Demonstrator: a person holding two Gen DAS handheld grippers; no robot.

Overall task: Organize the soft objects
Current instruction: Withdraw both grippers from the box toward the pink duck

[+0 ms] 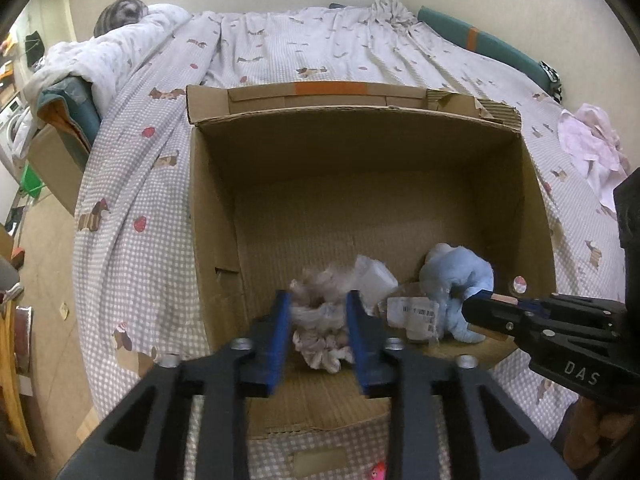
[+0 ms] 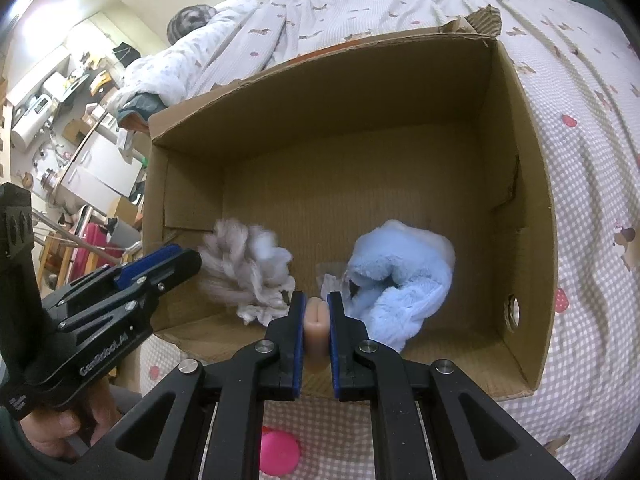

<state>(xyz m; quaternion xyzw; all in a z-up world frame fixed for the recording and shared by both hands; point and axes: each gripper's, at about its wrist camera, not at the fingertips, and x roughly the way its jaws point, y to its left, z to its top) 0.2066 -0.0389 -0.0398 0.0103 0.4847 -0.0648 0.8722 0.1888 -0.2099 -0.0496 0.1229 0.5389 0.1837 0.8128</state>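
Two soft items, a grey-white fluffy cloth point(image 1: 320, 320) and a pale blue plush toy point(image 2: 400, 276), lie inside the open cardboard box point(image 2: 360, 80). Left gripper point(image 1: 318, 312) stands parted around the cloth, letting go; right gripper point(image 2: 318, 312) is closed on nothing. A pink crumpled garment point(image 1: 592, 148) waits on the bed.

A home bedroom: patterned bedspread point(image 1: 280, 52), rumpled duvet point(image 1: 120, 52), cluttered shelves point(image 2: 52, 96).

Corrugated matt cardboard box point(image 1: 212, 216); fluffy grey-white rag toy point(image 1: 320, 320); plush blue fleece toy point(image 2: 404, 276); checked cotton bedsheet point(image 1: 132, 184); matt black plastic claws.
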